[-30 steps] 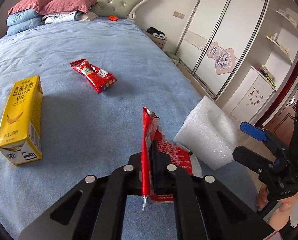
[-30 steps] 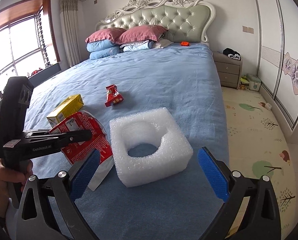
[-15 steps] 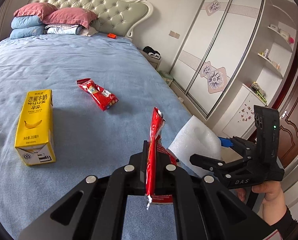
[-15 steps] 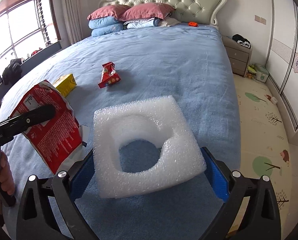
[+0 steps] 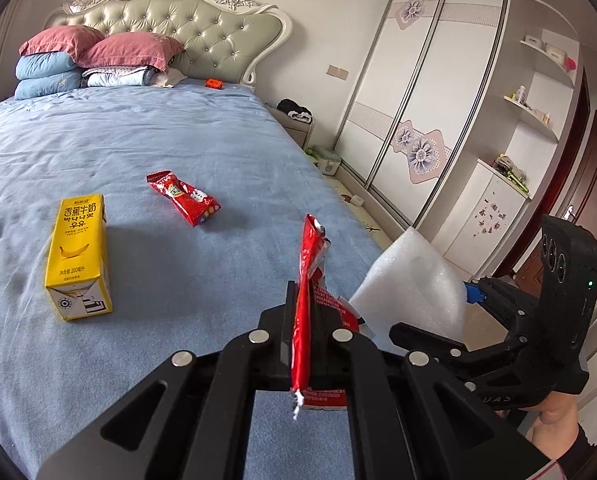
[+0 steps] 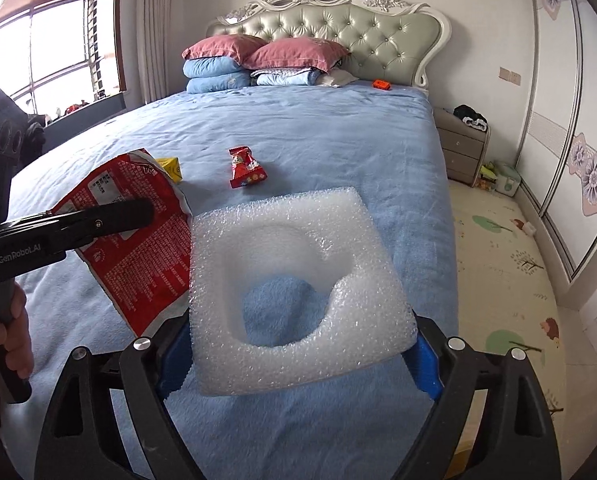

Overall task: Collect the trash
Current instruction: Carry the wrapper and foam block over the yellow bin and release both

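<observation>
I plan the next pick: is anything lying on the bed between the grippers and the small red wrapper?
Nothing visible lies between. The small red wrapper sits alone on the blue bedcover, the yellow carton off to its side. Both hand-held grippers are full: left holds a red bag, right the foam block.

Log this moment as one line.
left gripper: shut on red wrapper | right gripper: shut on foam block | both lifted off bed

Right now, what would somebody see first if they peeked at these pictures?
Probably the big white foam block with a hole through it, squeezed in the right gripper just above the blue bed. Next, the crinkly red wrapper pinched in the left gripper. A yellow milk carton and a red snack packet lie on the bed beyond.
</observation>
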`<state>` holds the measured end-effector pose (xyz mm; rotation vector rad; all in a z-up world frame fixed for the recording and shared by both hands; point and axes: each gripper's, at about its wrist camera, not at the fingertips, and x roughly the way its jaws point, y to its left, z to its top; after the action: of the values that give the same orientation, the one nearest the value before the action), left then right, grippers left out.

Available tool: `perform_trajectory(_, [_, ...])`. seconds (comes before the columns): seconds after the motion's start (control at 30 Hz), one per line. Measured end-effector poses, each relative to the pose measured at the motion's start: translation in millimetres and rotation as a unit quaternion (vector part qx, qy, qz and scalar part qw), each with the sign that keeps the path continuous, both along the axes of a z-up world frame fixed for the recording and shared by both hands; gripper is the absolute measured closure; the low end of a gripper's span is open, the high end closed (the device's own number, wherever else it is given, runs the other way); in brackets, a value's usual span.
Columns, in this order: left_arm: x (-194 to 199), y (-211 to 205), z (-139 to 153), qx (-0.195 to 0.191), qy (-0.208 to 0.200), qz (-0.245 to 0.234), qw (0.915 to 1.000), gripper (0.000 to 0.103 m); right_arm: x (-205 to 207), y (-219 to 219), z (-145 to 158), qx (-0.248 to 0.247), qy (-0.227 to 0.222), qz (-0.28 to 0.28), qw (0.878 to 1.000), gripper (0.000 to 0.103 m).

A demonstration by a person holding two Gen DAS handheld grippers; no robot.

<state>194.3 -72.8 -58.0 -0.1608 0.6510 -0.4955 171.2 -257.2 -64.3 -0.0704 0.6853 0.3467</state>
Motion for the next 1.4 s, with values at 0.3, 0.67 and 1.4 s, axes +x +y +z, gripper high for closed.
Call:
perform_trajectory(0.3, [-48,-25,1,-0.036,0.022,-0.027,0.9987,0.100,-84,-56,6,0.085,-0.006,-0.039,0.996,0.019])
perform_trajectory(0.67, [-85,-127,-6,-0.026,0.049,-0.121,0.9911,0.100,-159,-141,-1,0.100,-0.023,-0.151,0.983,0.018])
perform_trajectory(1.4, [-104,-344,-72,0.056,0.149,-0.277,0.9475,0.100,-261,-298,-84,0.130,0.046,-0.346,0.928,0.018])
